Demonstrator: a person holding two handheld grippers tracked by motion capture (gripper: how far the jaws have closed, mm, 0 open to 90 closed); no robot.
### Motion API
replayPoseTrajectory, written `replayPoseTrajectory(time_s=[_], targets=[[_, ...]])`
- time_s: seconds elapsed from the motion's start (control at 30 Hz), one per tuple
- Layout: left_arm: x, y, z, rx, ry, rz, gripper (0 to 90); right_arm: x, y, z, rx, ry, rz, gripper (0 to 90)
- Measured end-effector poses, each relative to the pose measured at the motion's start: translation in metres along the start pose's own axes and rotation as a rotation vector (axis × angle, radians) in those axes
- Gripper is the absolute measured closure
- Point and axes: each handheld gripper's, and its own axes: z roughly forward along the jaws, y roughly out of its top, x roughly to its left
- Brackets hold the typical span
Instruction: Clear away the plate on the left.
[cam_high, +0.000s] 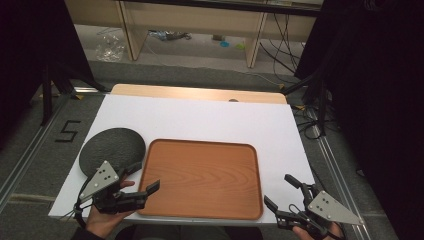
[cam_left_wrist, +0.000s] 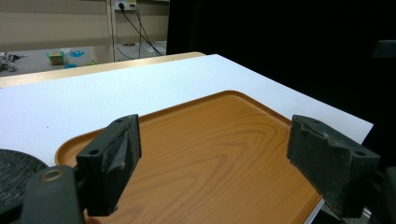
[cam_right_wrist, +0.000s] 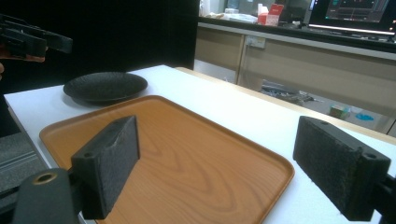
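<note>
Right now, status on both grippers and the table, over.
Left gripper open, empty, over tray's near left corner. Right gripper open, empty, at near right edge. Tray bare; black plate beside it.

Even overhead light – dim, dark surroundings; near jaws slightly soft

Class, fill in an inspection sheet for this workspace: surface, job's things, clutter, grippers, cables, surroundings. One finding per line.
Surface: white rectangular tabletop, bare around the two items.
Job's things: empty rectangular brown wooden tray at the near edge; round black textured plate to its left, empty.
Clutter: nothing seen on the table.
Grippers: left gripper open beside the tray's near left corner; right gripper open off the table's near right corner.
Cables: black cables on the floor beyond the table.
Surroundings: grey floor, wooden bench legs, dark curtains.
</note>
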Motion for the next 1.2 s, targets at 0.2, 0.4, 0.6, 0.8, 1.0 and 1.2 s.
replayPoseTrajectory(time_s=[0.2,0.4,0.6,0.8,1.0,1.2], targets=[[0.002,0.000,-0.001,-0.002,0.006,-0.011,17.3,0.000,0.000,0.000,-0.001,0.000,0.001,15.7],[0.003,0.000,-0.001,-0.004,0.017,-0.015,17.4,0.002,0.000,-0.001,0.009,0.012,0.015,15.6],[0.006,0.001,-0.002,-0.004,0.024,-0.028,17.4,0.002,0.000,0.000,0.012,0.015,0.018,15.6],[0.011,0.001,-0.002,-0.007,0.038,-0.055,17.4,0.002,0.000,0.000,0.011,0.017,0.016,15.6],[0.015,0.001,-0.005,-0.024,0.033,-0.084,17.4,0.002,0.000,0.000,0.009,0.021,0.016,15.7],[0.022,0.001,-0.006,-0.019,0.057,-0.126,17.4,0.000,0.000,0.000,-0.005,0.012,0.001,15.7]])
